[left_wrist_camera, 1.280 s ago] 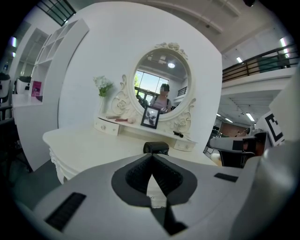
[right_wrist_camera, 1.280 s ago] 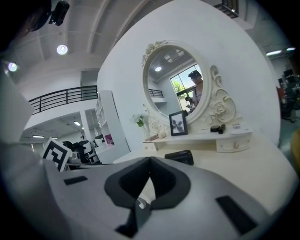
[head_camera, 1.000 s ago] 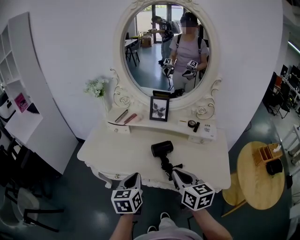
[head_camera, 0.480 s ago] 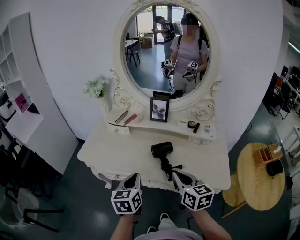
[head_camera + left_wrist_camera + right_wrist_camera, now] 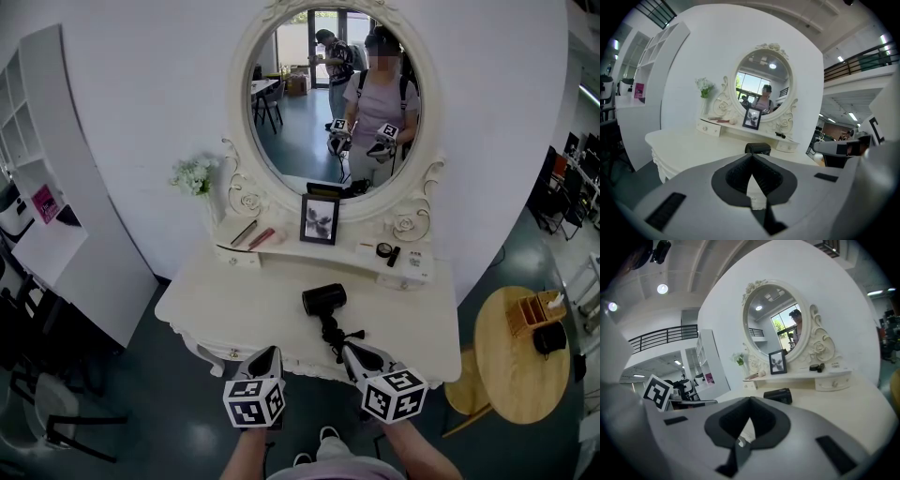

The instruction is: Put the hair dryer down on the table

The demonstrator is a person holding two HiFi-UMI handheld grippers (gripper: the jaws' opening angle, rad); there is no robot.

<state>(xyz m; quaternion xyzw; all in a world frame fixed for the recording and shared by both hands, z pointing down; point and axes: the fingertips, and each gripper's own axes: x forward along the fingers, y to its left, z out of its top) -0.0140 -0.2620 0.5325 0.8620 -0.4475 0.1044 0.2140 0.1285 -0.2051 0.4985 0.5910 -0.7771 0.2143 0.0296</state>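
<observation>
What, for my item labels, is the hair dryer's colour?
Black. The head view shows it best: the hair dryer lies on the white table.

Hair dryer (image 5: pixel 323 300) lies mid dressing table (image 5: pixel 216 300), cord (image 5: pixel 336 331) running toward near edge. Mirror (image 5: pixel 333 94) at far side, photo frame (image 5: pixel 319 217) on shelf below it, behind dryer. Flowers (image 5: pixel 192 174) far left. Left gripper (image 5: pixel 266 353) and right gripper (image 5: pixel 350 351) over near edge, clear of dryer. Round side table (image 5: pixel 520 375) to the right.

White curved wall (image 5: pixel 122 112), oval mirror (image 5: pixel 300 141), white shelving (image 5: pixel 33 225), round wooden side table (image 5: pixel 506 380), dark floor (image 5: pixel 173 394)
</observation>
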